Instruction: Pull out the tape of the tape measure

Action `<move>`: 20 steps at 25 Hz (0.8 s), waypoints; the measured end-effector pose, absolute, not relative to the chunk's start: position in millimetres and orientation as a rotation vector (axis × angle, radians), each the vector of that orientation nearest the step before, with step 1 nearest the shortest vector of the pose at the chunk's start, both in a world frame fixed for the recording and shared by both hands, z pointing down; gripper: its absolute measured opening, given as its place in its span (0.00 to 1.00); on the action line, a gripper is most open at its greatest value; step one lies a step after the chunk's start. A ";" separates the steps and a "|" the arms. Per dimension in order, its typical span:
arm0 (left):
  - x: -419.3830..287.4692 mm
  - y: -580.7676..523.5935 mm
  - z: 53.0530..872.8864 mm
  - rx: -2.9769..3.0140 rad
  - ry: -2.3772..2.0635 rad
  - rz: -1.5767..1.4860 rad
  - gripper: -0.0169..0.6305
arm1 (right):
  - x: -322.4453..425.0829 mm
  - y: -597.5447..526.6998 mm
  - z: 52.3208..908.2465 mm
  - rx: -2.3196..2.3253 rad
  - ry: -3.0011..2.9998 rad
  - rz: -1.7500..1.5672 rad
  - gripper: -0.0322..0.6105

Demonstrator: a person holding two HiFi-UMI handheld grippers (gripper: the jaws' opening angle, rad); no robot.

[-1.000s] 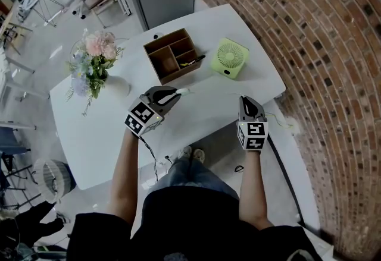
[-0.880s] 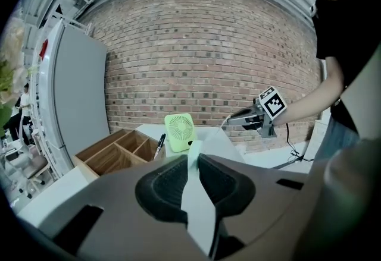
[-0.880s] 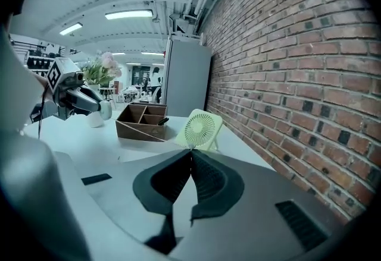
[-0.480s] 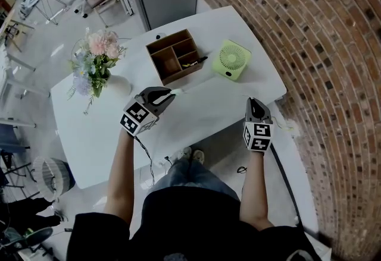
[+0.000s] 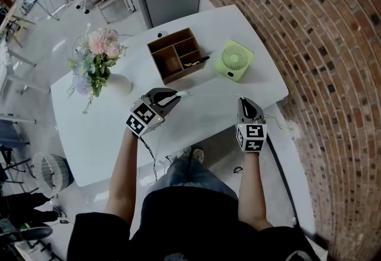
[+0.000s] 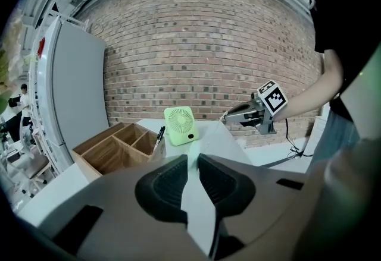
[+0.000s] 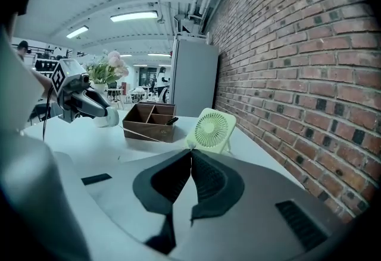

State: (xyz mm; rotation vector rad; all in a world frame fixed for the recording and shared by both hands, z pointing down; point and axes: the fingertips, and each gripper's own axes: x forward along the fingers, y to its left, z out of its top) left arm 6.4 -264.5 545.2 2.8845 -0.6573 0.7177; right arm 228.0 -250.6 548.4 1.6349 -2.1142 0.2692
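Shifting slightly leftward since half a second ago, the right tool [image 5: 247, 103] sits at the front edge of the bench [image 5: 101, 135], near its right corner. Its jaws are pinched together on the end of the tape [image 5: 211, 96]. Both forearms reach forward, tools angled gently down. The left tool [image 5: 172, 98], over the bench's middle, clamps the pale tape measure [image 5: 184, 93]. The thin tape stretches between the two tools.

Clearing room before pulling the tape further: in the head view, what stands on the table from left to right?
vase of flowers → wooden organiser → green fan
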 end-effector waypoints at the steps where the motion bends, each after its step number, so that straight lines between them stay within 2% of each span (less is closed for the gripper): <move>1: 6.3 -264.9 546.1 2.883 -0.659 0.719 0.14 | 227.7 -251.5 548.9 1.632 -2.117 0.269 0.06; 8: 4.9 -268.0 563.5 2.867 -0.677 0.783 0.14 | 224.3 -256.8 566.5 1.593 -2.094 0.263 0.06; 20: 5.2 -258.1 627.4 2.798 -0.689 0.939 0.14 | 220.3 -260.1 645.4 1.447 -1.978 0.333 0.06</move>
